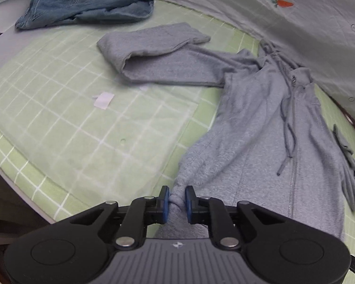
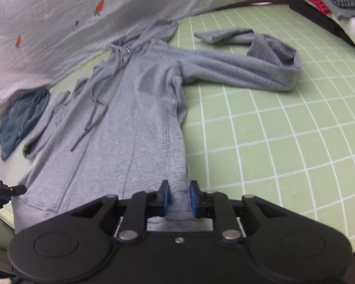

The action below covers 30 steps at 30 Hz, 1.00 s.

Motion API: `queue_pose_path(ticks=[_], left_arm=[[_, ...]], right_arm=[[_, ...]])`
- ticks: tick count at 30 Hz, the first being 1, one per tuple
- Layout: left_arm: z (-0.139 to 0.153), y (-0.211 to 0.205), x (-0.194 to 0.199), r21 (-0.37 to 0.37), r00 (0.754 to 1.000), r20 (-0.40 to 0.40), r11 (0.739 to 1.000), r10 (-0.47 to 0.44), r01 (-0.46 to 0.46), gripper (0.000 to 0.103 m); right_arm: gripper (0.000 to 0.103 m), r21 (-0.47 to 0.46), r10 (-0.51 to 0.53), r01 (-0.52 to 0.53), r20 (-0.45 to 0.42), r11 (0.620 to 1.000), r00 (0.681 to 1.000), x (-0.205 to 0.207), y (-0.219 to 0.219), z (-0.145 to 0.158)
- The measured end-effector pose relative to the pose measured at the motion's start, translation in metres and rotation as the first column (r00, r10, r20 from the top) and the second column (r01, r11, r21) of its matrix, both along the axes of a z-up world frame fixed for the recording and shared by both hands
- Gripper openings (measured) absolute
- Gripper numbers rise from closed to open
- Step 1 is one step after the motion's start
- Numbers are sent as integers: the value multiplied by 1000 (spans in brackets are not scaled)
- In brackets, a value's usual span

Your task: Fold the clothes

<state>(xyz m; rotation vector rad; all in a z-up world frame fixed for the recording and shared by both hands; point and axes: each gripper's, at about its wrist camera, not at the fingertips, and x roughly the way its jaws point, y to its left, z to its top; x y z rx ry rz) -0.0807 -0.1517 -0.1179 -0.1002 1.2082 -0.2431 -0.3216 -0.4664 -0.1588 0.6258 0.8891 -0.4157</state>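
On green checked bedding (image 2: 284, 130), grey zip hoodie (image 2: 142, 108) lies lengthwise; both grippers' fingers pinch its hem.

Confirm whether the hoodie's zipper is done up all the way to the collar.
Yes: on the grey hoodie the zipper runs closed from hem to collar.

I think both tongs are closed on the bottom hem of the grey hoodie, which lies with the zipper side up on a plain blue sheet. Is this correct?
Not quite. The sheet is green with a white grid, not plain blue; the right wrist view shows it clearly. The rest holds: the left tongs and right tongs are both shut on the bottom hem of the grey hoodie, zipper side up.
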Motion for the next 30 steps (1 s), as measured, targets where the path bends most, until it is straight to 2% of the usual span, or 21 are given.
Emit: queue_pose_path(ticks=[1,3,5,6,7,8,10,12,14,18,23,30], left_arm=[[-3,2,-1,4,1000,-16,1000,11,-11,22],[5,5,-6,-10,1000,20,1000,15,-15,27],[15,2,-8,4,998,65,1000,5,-5,47],[18,-1,-8,7,996,84,1000,-1,0,53],[22,-4,-8,5,995,101,1000,-8,8,62],[25,-9,-8,4,994,112,1000,-18,18,73],[28,-20,-8,17,991,125,999,-38,36,82],[27,-33,-6,54,989,132,997,-68,62,83],[24,-45,-4,78,987,129,993,-95,85,84],[15,-67,-1,74,984,102,988,-145,138,85],[10,-102,4,117,972,87,972,-217,206,85],[-2,-144,22,147,966,79,961,-247,234,88]], right_arm=[[29,5,-4,4,-13,1000,1000,2,0,-3],[35,-23,-1,0,-5,1000,1000,4,-1,0],[52,-78,-7,8,18,997,1000,4,-4,8],[55,-92,-18,21,31,996,999,5,-8,11],[62,-96,-28,32,36,995,999,6,-11,11],[75,-99,-40,44,36,994,999,8,-15,10],[84,-112,-58,61,31,992,998,13,-22,8],[89,-138,-46,50,32,989,998,17,-24,8],[102,-151,-32,40,51,988,998,17,-27,11],[102,-169,-45,53,55,984,998,14,-37,11],[102,-171,-122,131,65,976,990,13,-68,11],[102,-177,-237,250,90,952,967,4,-110,11]])
